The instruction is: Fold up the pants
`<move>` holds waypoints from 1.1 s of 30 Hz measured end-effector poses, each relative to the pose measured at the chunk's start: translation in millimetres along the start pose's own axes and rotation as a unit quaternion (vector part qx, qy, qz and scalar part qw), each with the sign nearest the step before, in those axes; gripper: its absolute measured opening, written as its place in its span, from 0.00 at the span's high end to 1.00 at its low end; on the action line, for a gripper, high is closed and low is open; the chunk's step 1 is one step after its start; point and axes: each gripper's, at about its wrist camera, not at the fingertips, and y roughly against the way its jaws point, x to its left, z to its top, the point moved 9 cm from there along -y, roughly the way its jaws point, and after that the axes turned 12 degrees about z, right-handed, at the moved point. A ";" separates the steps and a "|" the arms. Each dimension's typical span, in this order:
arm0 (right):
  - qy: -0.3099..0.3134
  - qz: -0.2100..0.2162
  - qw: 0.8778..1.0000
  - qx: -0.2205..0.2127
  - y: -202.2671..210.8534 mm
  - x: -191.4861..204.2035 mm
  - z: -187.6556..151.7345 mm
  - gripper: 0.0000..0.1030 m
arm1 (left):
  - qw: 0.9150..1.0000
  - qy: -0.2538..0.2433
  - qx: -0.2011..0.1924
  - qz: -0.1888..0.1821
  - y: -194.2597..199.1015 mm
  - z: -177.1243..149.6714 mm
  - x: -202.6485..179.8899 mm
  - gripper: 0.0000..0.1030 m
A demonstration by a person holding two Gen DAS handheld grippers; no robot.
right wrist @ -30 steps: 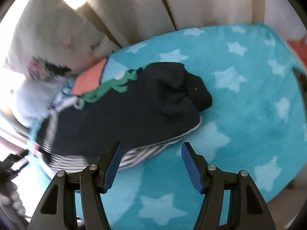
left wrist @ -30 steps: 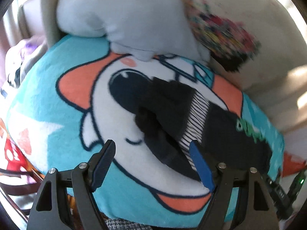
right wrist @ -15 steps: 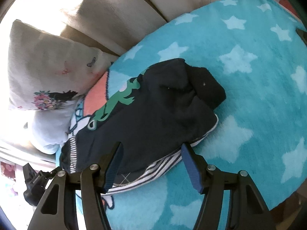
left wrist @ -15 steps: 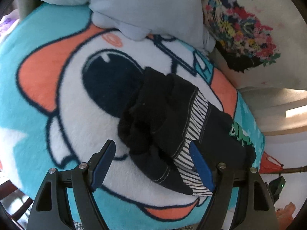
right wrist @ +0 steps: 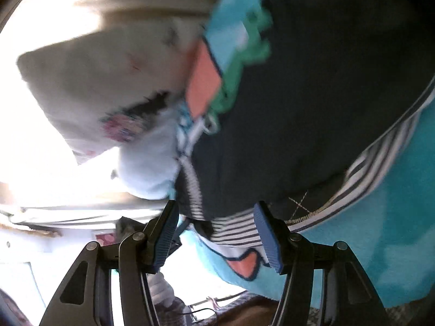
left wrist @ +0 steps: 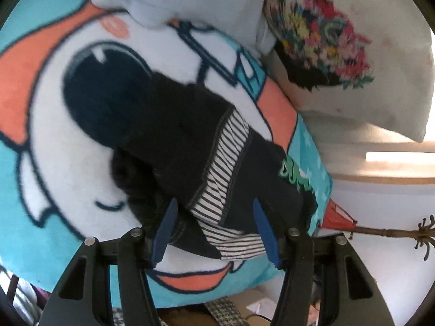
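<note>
— Well, item one?
— Dark pants (left wrist: 190, 146), striped lining, bunched on the cartoon blanket (left wrist: 68, 179) beside a floral pillow (left wrist: 339, 54).
— Grippers?
— Left gripper (left wrist: 216, 231) spread around the striped hem; right gripper (right wrist: 216, 231) likewise spread at the waistband.

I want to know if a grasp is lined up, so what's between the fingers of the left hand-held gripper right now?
In the left wrist view, the pants' striped waistband edge lies between the open left hand-held gripper's fingers.
</note>
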 end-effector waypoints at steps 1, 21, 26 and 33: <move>0.000 -0.015 1.000 -0.003 -3.2 -4.6 -0.2 0.39 | 1.000 0.000 0.006 -0.001 -3.5 0.2 -0.8 0.45; 0.120 -0.138 0.976 -0.116 23.6 50.6 65.6 0.92 | 0.999 -0.028 -0.039 -0.025 28.0 40.8 -14.4 0.99; 0.149 -0.130 0.972 -0.128 25.6 85.8 87.0 0.93 | 0.997 -0.047 -0.030 -0.057 39.6 24.0 -27.2 0.70; 0.167 -0.141 0.968 -0.124 17.2 104.4 96.5 0.93 | 0.989 -0.036 0.045 -0.137 15.7 -14.1 -44.2 0.39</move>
